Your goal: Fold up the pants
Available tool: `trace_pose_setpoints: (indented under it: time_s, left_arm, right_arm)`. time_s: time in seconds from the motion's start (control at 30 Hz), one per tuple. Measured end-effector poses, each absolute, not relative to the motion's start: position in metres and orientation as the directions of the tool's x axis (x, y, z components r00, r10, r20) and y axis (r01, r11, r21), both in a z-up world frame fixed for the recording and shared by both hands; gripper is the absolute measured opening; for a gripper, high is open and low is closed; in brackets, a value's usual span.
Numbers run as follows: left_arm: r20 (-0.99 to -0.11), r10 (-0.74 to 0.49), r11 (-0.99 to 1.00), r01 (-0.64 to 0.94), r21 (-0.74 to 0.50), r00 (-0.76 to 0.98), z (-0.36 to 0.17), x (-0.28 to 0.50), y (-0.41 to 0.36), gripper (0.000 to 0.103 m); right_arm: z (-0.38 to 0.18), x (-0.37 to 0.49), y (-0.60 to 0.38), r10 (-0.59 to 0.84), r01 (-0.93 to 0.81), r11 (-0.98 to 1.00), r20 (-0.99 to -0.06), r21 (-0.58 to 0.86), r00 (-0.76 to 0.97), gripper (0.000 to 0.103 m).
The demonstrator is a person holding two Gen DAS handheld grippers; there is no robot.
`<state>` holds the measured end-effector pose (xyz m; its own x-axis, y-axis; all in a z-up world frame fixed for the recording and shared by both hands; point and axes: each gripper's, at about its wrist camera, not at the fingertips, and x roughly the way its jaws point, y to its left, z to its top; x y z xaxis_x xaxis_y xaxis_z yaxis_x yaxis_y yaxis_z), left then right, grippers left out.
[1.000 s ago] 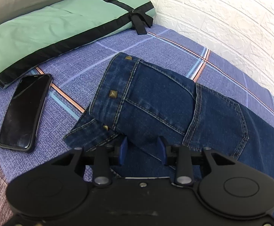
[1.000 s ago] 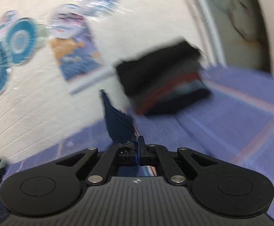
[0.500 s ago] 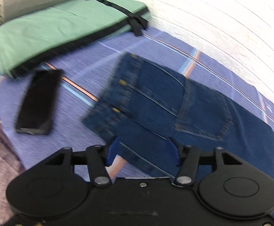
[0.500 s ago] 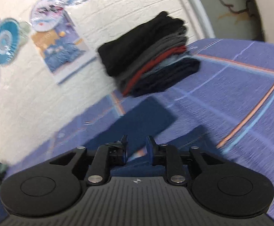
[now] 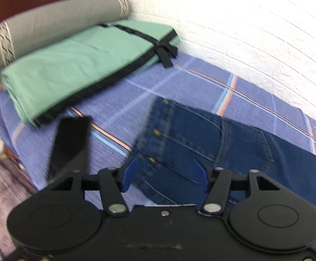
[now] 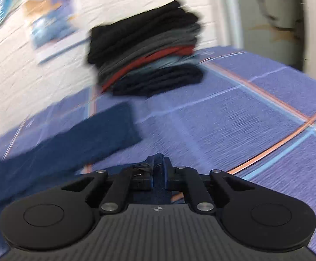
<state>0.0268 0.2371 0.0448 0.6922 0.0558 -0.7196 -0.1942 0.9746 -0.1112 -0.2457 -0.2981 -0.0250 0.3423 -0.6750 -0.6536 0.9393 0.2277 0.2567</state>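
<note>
Folding is only partly done, as far as I can judge: the jeans [image 5: 201, 143] lie on the bed [image 5: 179, 82] already doubled lengthwise, one leg over the other, with a back pocket facing up and the studded waistband at about ten o'clock from my left tongs [image 5: 164, 175]. In the right wrist view the leg end of the jeans [image 6: 81, 134] stretches flat toward eleven o'clock, stopping short of the stack of folded clothes [image 6: 149, 58] at twelve o'clock by the wall. So the lengthwise fold looks finished, while the crosswise folds, hem toward waist, seem still to come.

My left tongs hang just above the seat of the jeans, the blue pads standing apart and widening, nothing pinched between them; the denim shows through the gap but the pads do not press it. My right tongs [image 6: 158, 169] are closing down to a narrow slit, and a sliver of dark blue cloth shows between the pads; blur keeps me from saying firmly whether it is gripped, though it looks like a pinch on the hem.

A black phone [image 5: 68, 148] lies at nine o'clock from the left tongs, beside the waistband, and a green folded blanket [image 5: 81, 65] sits beyond it at eleven o'clock.
</note>
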Motion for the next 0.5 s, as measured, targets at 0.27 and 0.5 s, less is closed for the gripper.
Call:
trace_pose_setpoints:
  time_s: [0.27, 0.5]
  left_arm:
    - [-0.719, 0.034, 0.965, -0.21, -0.158, 0.694, 0.051, 0.022, 0.256, 0.066]
    - [-0.751, -0.097, 0.969, -0.11, -0.221, 0.654, 0.021, 0.03, 0.23, 0.066]
  right_arm:
    - [-0.02, -0.238, -0.289, -0.75, 0.95, 0.184, -0.588, 0.253, 0.302, 0.045]
    - [-0.012, -0.214, -0.289, -0.68, 0.89, 0.307, -0.577, 0.337, 0.453, 0.064]
